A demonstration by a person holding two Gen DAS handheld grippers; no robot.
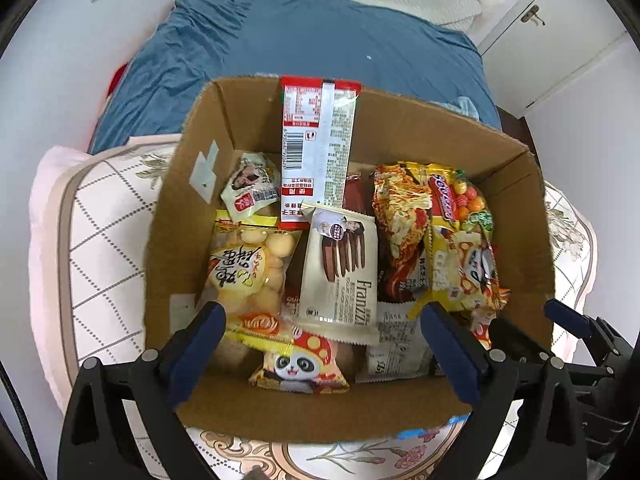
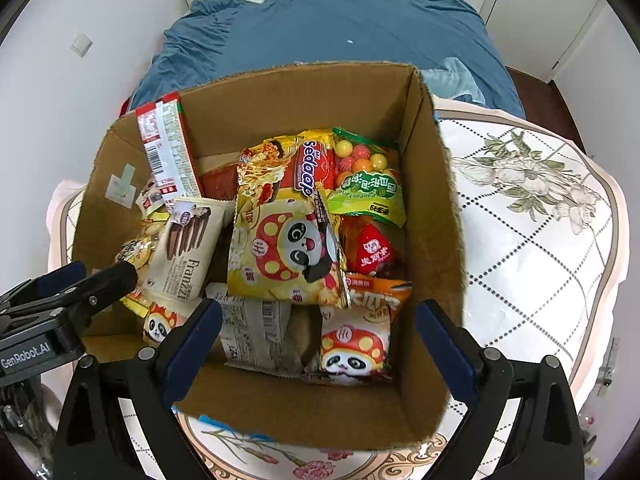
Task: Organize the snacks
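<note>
Over the cardboard box (image 1: 520, 208) of snack packets we hold the left gripper (image 1: 324, 344) and right gripper (image 2: 320, 340), jaws wide apart, gripping nothing.

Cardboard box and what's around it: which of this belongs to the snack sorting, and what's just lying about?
Belongs to the job:
- cardboard box
- Franzzi wafer pack
- Sedaap noodle pack
- tall red-and-white pack
- panda snack bag

Just lying about:
- blue bedcover
- floral quilted pad
- white cupboard door

Blue bedspread (image 1: 320, 40), white walls (image 2: 60, 100), white cupboard doors (image 1: 560, 20), floral quilted cushion (image 2: 532, 220)
</note>
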